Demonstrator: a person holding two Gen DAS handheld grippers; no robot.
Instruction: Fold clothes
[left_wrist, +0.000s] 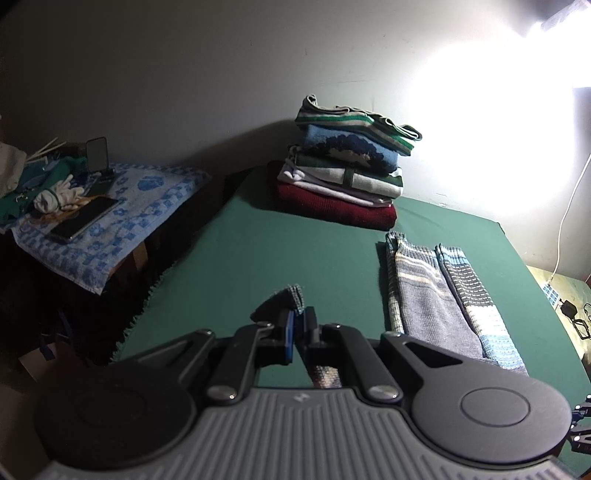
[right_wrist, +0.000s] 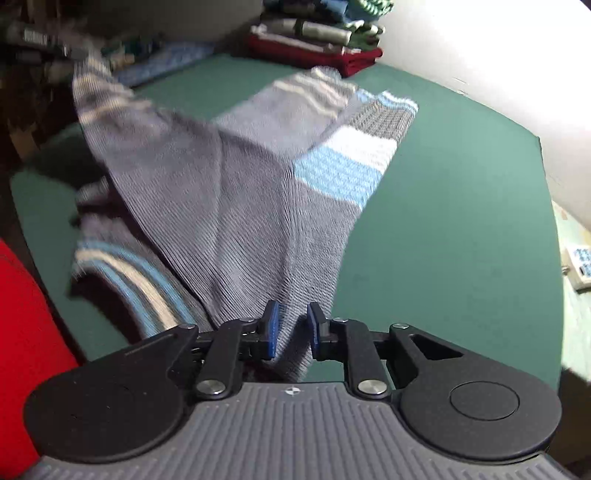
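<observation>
A grey knit sweater (right_wrist: 236, 192) with blue and white stripes hangs stretched above the green table (right_wrist: 461, 192). My right gripper (right_wrist: 291, 328) is shut on a bunched fold of it, and the cloth runs taut from the blue pads up to the left. My left gripper (left_wrist: 299, 317) is shut on a dark knit corner of the sweater (left_wrist: 284, 299), held above the table. In the left wrist view the rest of the sweater (left_wrist: 436, 295) lies in long folds on the table to the right. In the right wrist view the sweater's far end is blurred.
A stack of folded clothes (left_wrist: 351, 166) stands against the wall at the back of the table. A side table at the left, covered with a blue towel (left_wrist: 140, 206), holds a phone (left_wrist: 85, 218) and white gloves (left_wrist: 59, 195). Red cloth (right_wrist: 22, 332) fills the right wrist view's left edge.
</observation>
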